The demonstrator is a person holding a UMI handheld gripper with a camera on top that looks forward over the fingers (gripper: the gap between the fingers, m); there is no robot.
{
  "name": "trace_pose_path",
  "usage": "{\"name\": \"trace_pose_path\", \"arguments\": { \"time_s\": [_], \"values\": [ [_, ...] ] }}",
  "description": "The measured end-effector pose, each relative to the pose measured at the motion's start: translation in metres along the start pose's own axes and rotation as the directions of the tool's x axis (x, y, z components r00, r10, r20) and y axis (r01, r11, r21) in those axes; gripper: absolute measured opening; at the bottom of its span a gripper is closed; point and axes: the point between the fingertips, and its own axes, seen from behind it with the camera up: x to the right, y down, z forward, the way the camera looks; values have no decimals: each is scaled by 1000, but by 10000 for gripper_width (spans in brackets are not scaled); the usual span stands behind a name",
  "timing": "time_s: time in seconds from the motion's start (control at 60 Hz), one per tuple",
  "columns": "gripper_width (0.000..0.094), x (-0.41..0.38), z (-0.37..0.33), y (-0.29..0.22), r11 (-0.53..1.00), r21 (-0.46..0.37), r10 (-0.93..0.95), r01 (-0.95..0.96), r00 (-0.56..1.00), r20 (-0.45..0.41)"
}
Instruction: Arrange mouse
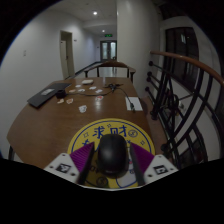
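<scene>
A black mouse sits between my gripper's two fingers, and the purple pads press against both of its sides. I hold it just over a round yellow mouse mat with dark print, which lies at the near end of a long wooden table. The mouse hides the middle of the mat's near part. I cannot tell whether the mouse rests on the mat or hangs a little above it.
A dark flat device lies at the table's far left. Small items are scattered at the far end, and white papers lie at the right side. A dark stair railing runs along the right. A chair back stands beyond the table.
</scene>
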Motion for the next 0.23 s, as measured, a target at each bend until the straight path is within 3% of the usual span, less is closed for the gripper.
{"name": "trace_pose_path", "arguments": {
  "time_s": [0.05,0.233],
  "values": [
    [866,2,-17,-1,1000,21,2,-2,1000,5],
    [849,12,-91,14,997,71,23,-29,996,89]
  ]
}}
